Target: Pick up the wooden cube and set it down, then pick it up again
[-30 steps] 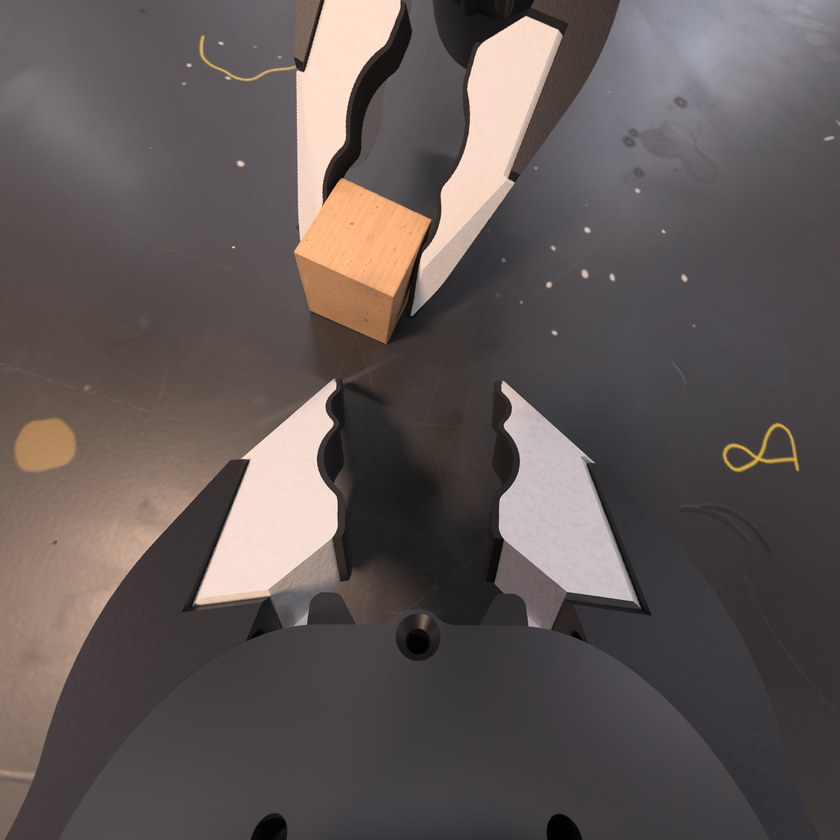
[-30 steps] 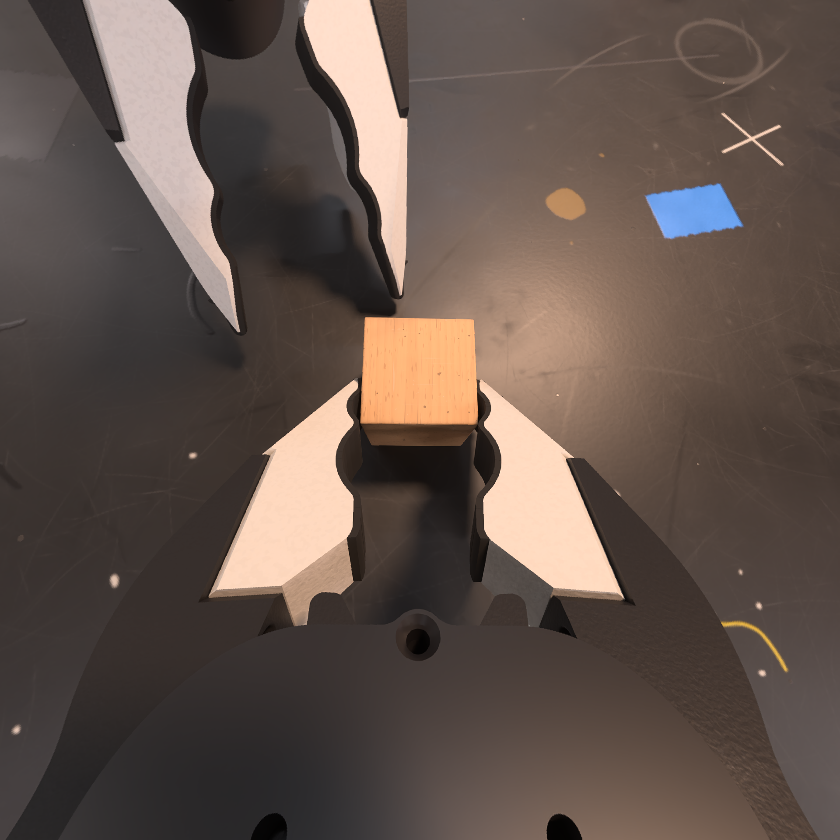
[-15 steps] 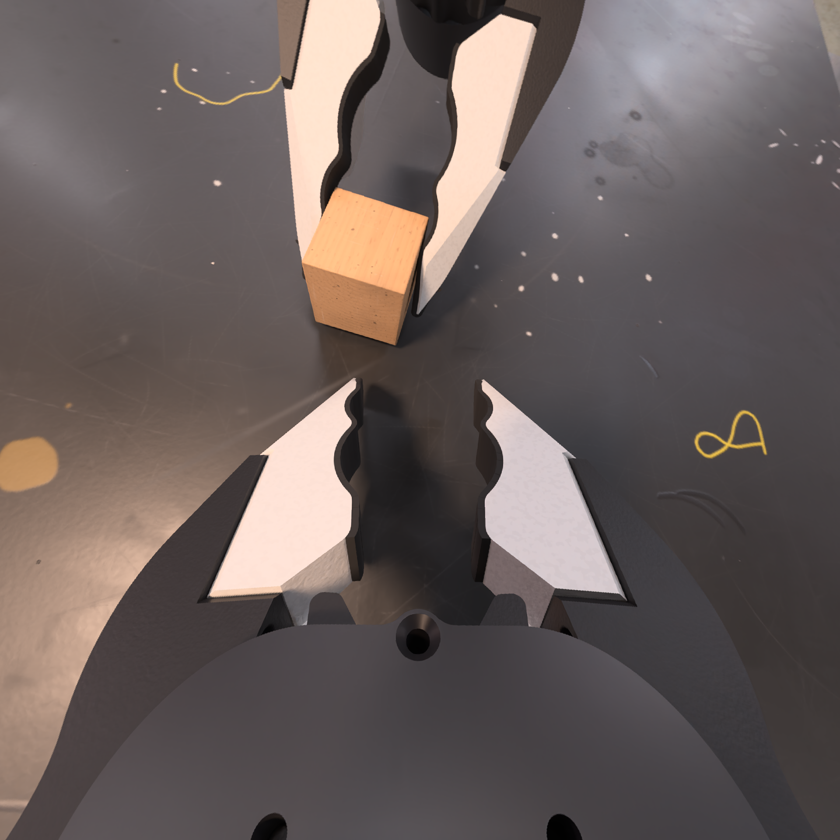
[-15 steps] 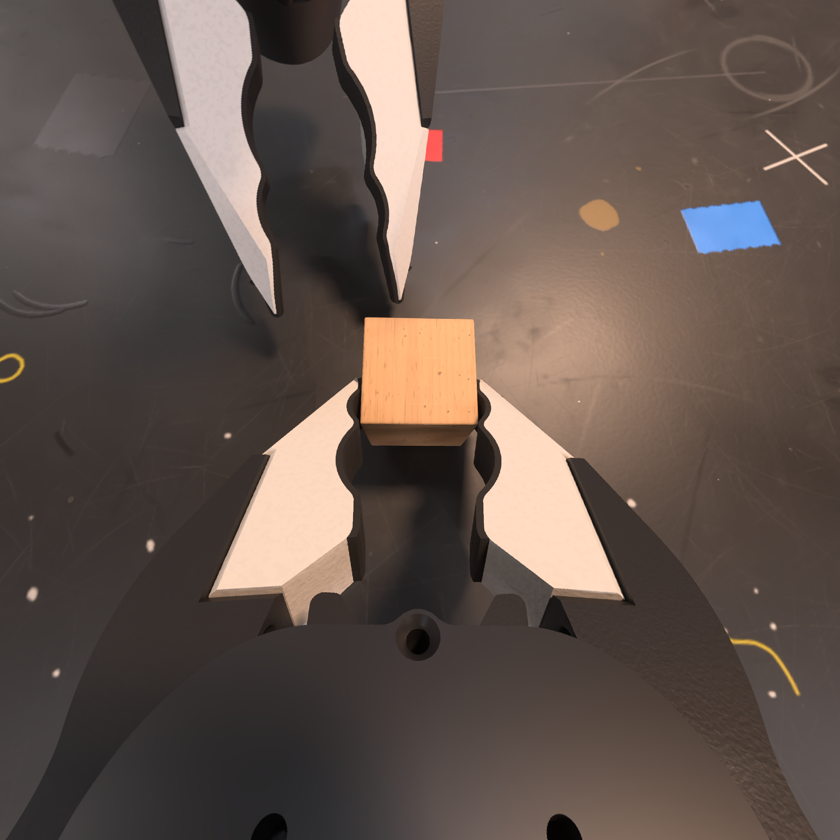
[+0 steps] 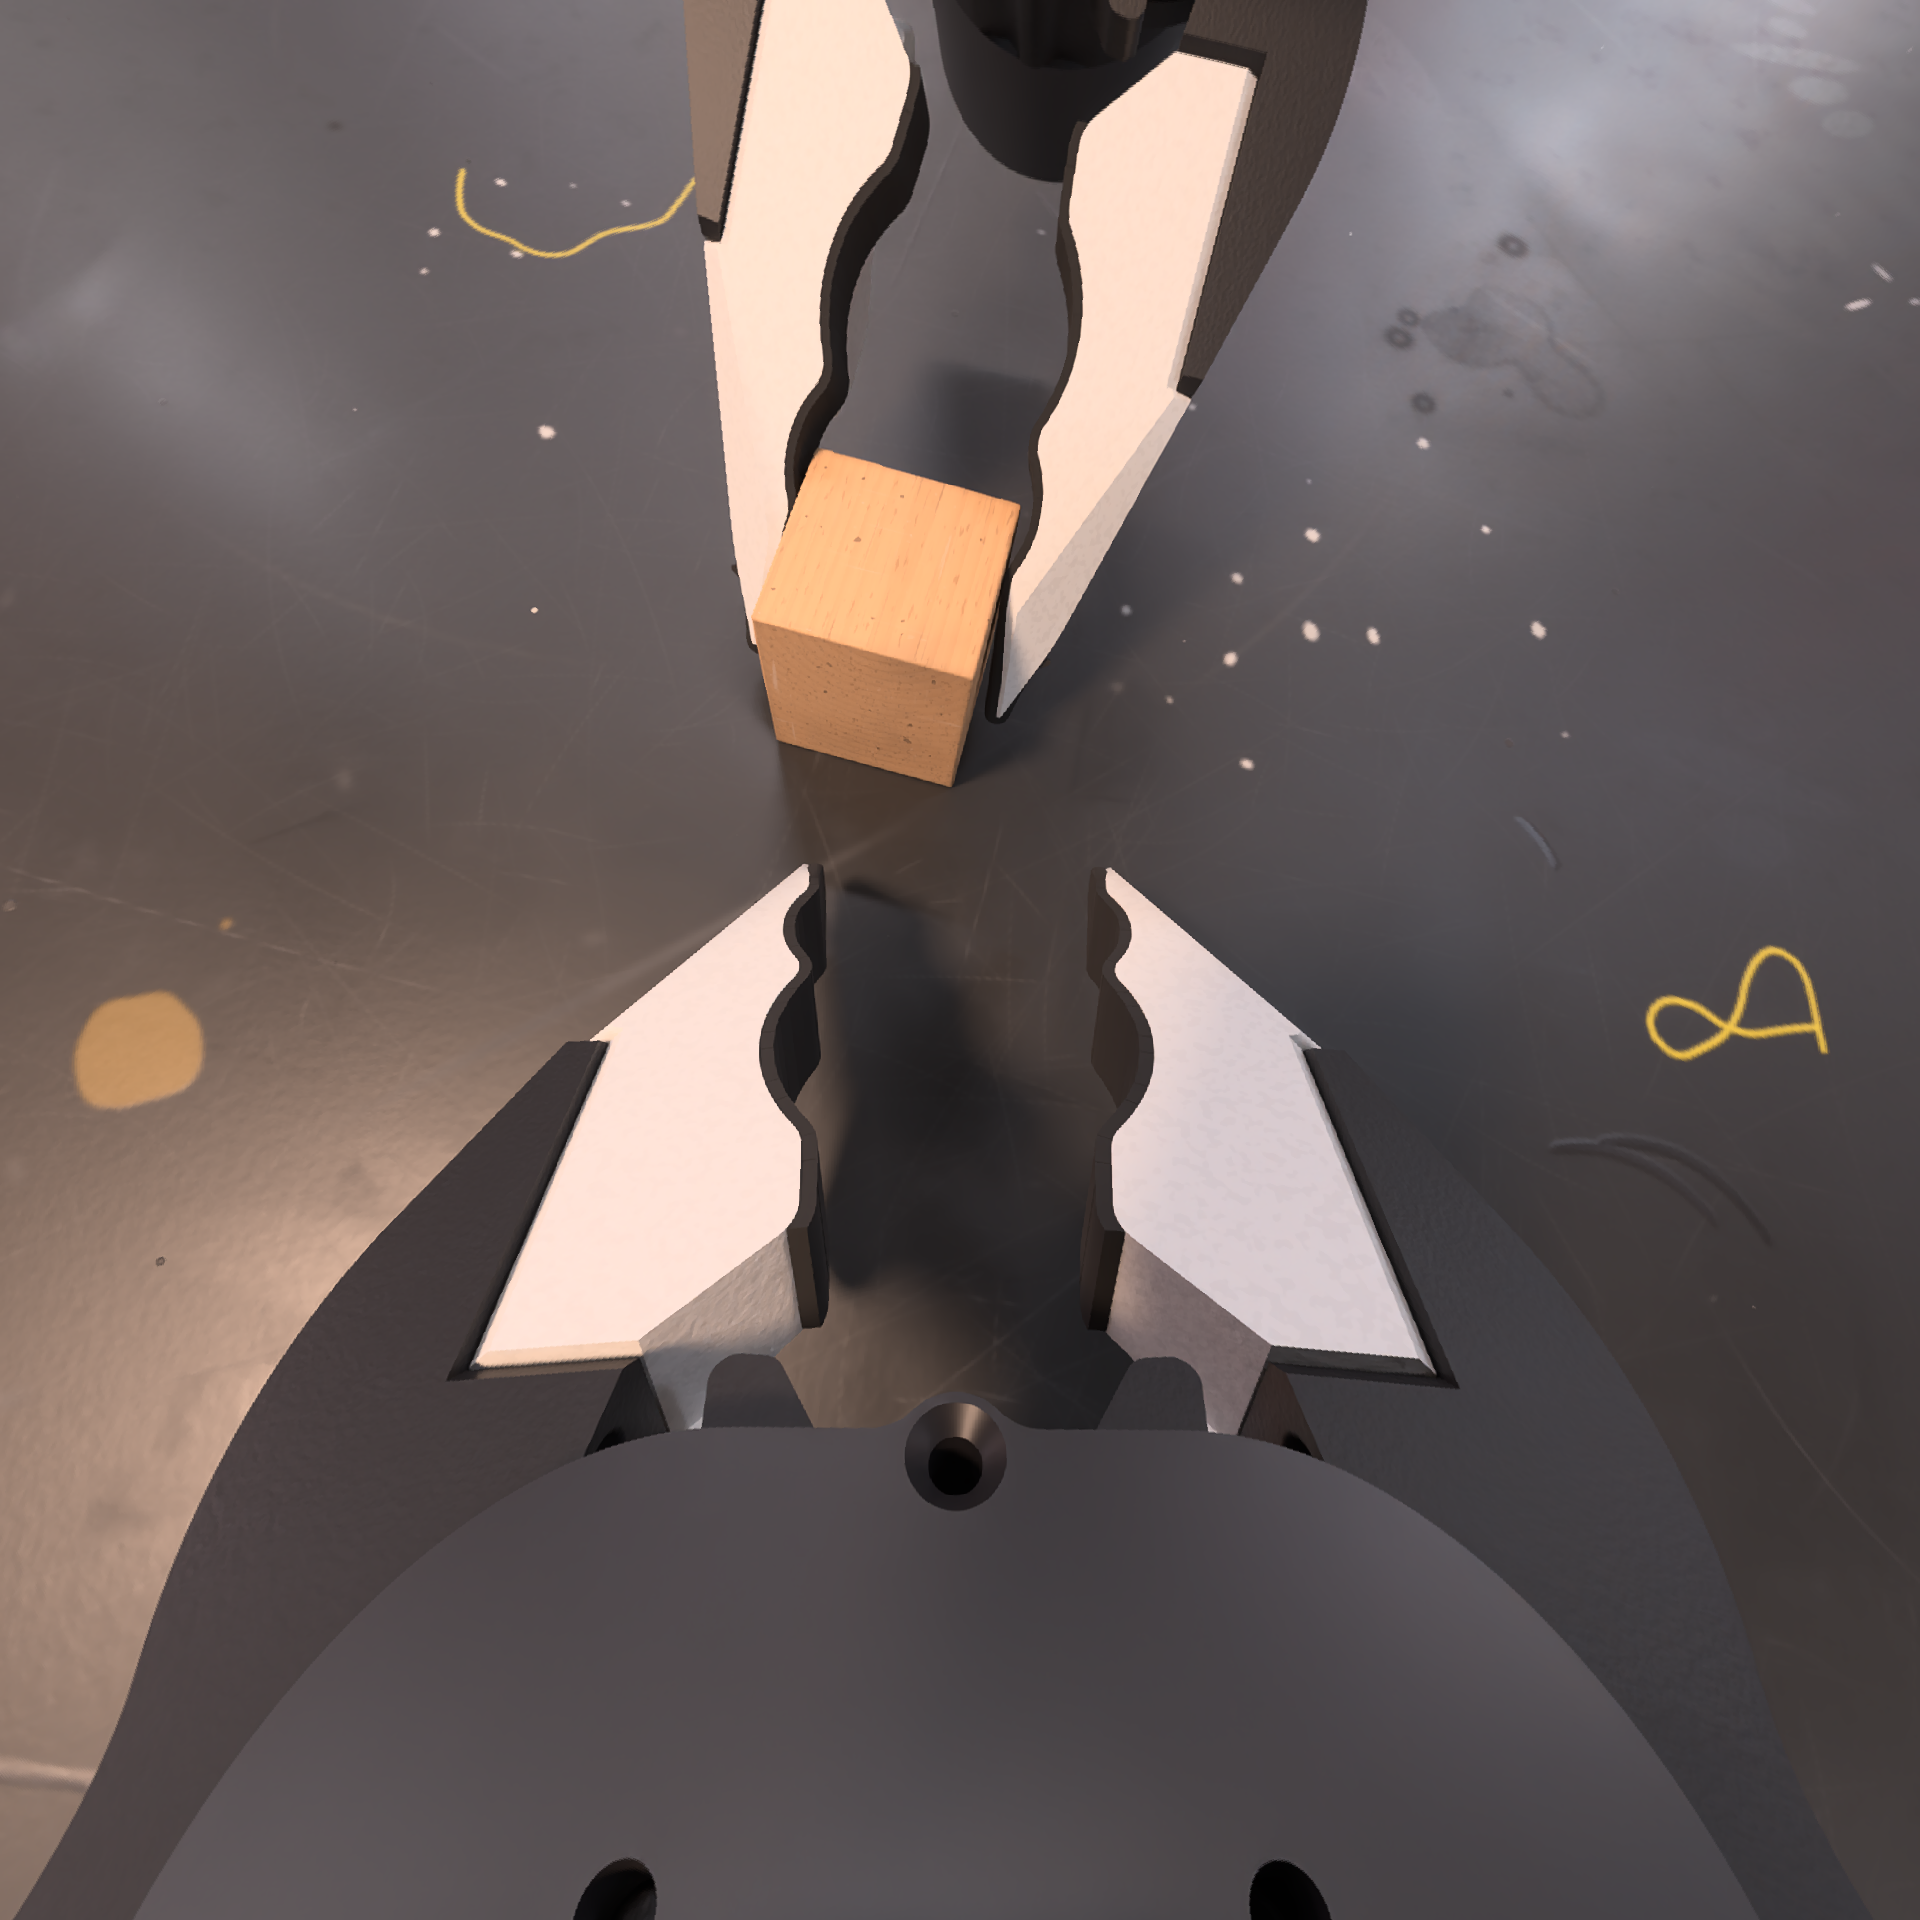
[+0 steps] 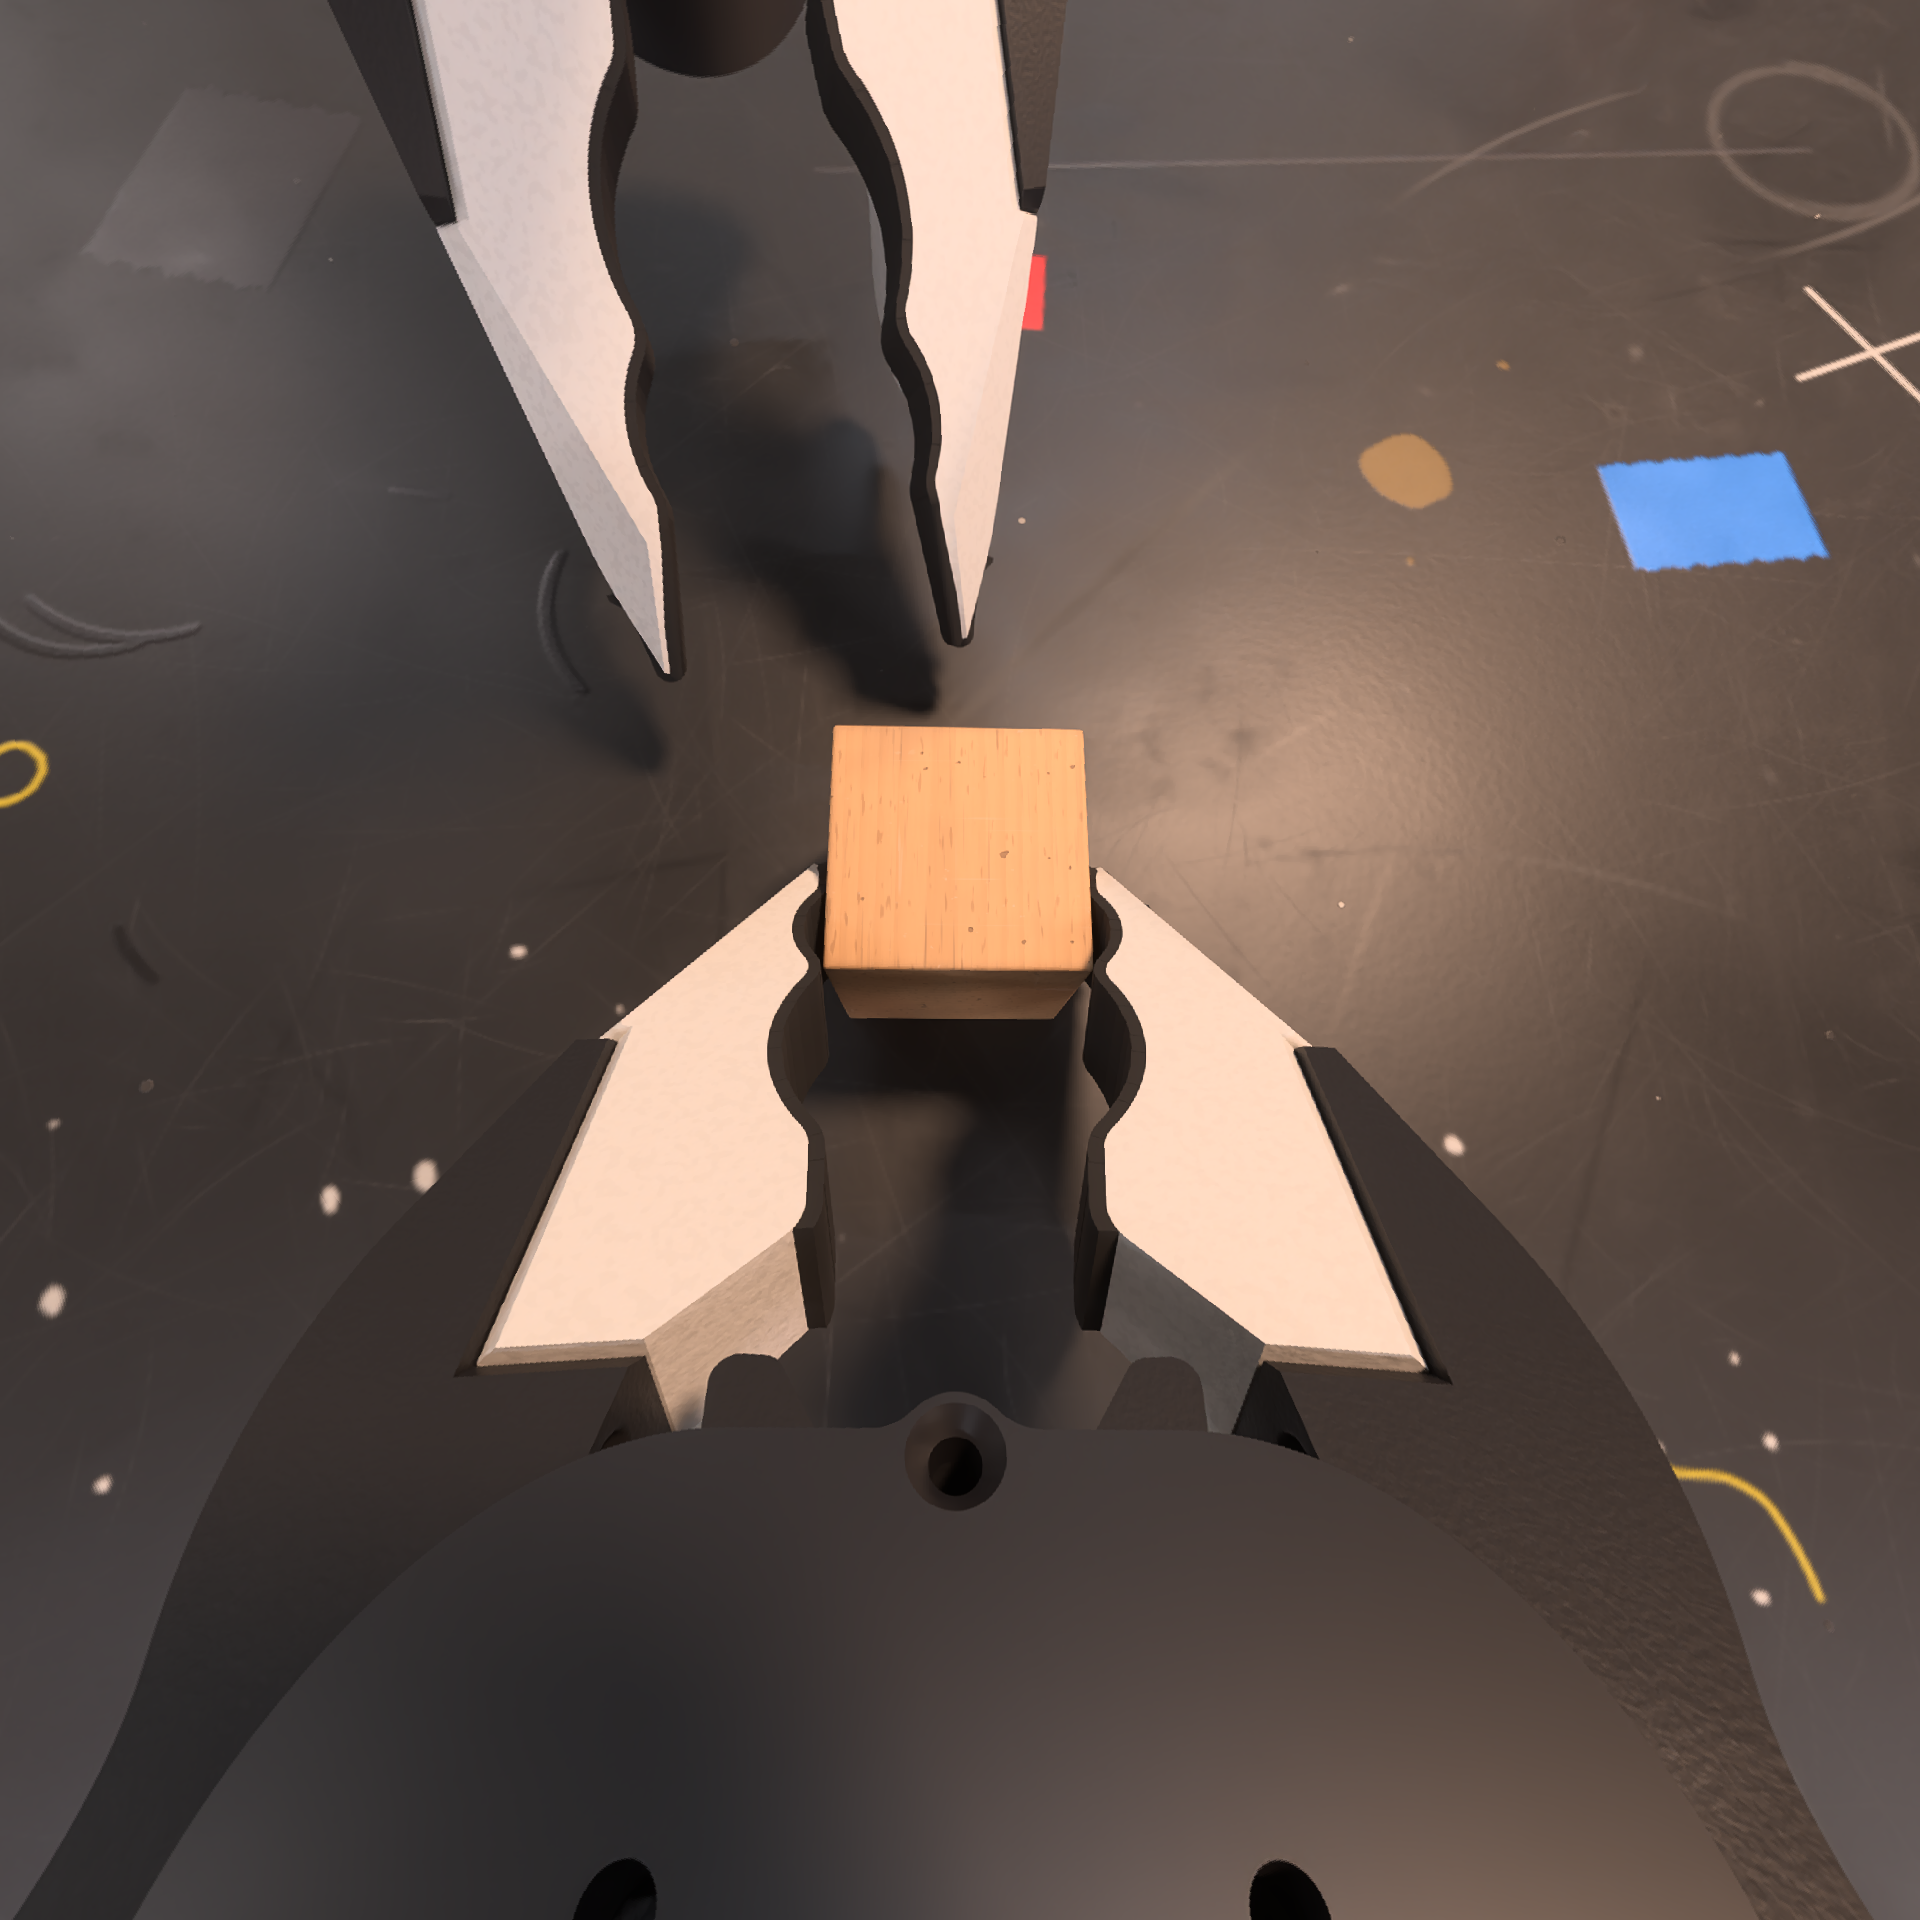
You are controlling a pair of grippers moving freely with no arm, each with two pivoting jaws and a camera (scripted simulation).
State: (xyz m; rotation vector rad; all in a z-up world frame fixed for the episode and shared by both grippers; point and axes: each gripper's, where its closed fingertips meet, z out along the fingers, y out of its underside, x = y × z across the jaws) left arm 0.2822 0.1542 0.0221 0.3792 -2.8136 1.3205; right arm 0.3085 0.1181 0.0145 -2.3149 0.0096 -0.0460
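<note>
The wooden cube (image 6: pixel 956 852) is a small light-brown block clamped between the fingertips of my right gripper (image 6: pixel 958 875), which is shut on it. The left wrist view shows the cube (image 5: pixel 883 613) held low over the dark table by the right gripper (image 5: pixel 878 675) coming in from the far side. I cannot tell whether the cube touches the table. My left gripper (image 5: pixel 961 878) is open and empty, facing the cube a short way in front of it. In the right wrist view the left gripper (image 6: pixel 810 655) points down just beyond the cube.
The dark scratched tabletop (image 5: pixel 312 727) carries flat marks only: a blue patch (image 6: pixel 1709 509), a tan spot (image 6: pixel 1403 473), a red patch (image 6: pixel 1034 291), a white cross (image 6: pixel 1870 353) and yellow scribbles (image 5: pixel 1735 1008).
My left jaws have narrowed a little but stay open. The two grippers have lined up more squarely and drawn closer. The right gripper has kept its hold on the cube.
</note>
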